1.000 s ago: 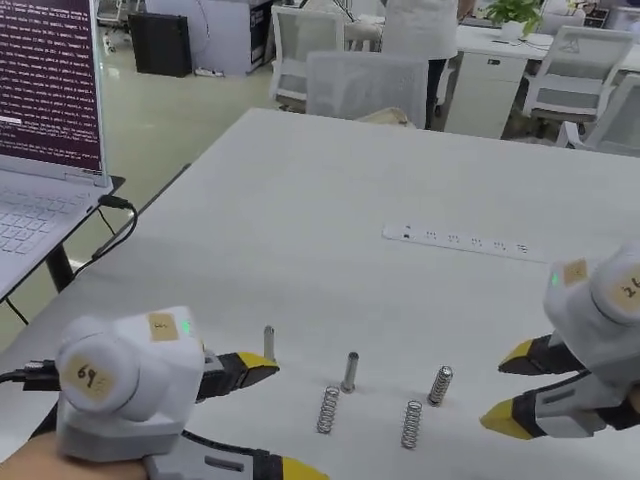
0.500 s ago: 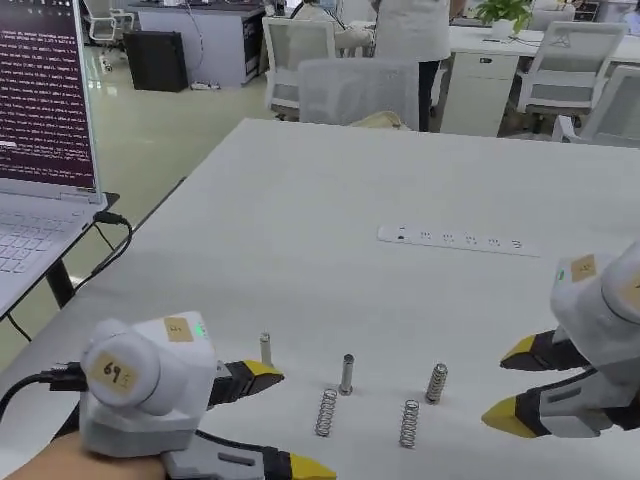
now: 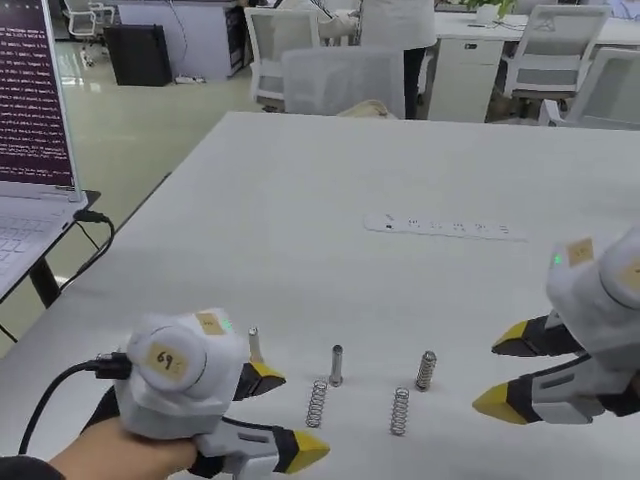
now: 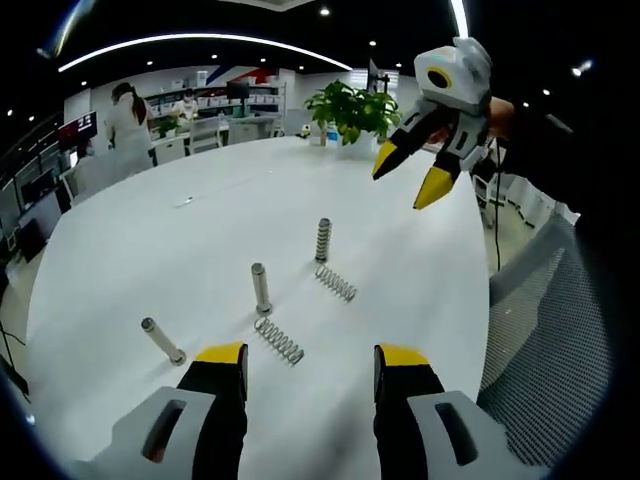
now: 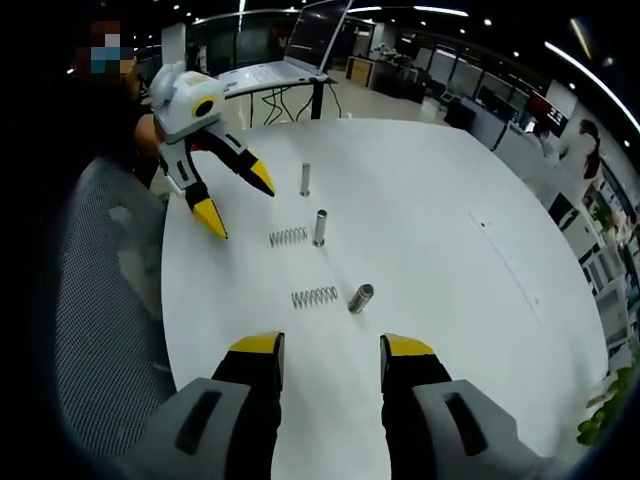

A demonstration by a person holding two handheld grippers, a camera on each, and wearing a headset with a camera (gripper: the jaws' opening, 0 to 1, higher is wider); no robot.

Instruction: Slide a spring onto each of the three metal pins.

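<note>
Hovering above the white desk (image 3: 300,200) in the head view, the left claw (image 3: 292,413) and right claw (image 3: 491,374) both hung released, grasping nothing. Between them stood a bare pin (image 3: 254,343) just beside the left claw, a middle pin (image 3: 336,364), and a sprung pin (image 3: 426,369) already wearing its coil.

In the left gripper view, the first loose spring (image 4: 279,340) lay flat just ahead of the parted jaws, and the second loose spring (image 4: 336,282) lay farther off.

In the right gripper view, the sprung pin (image 5: 360,297) was nearest the spread jaws, with the second loose spring (image 5: 314,296) just beside it.
</note>
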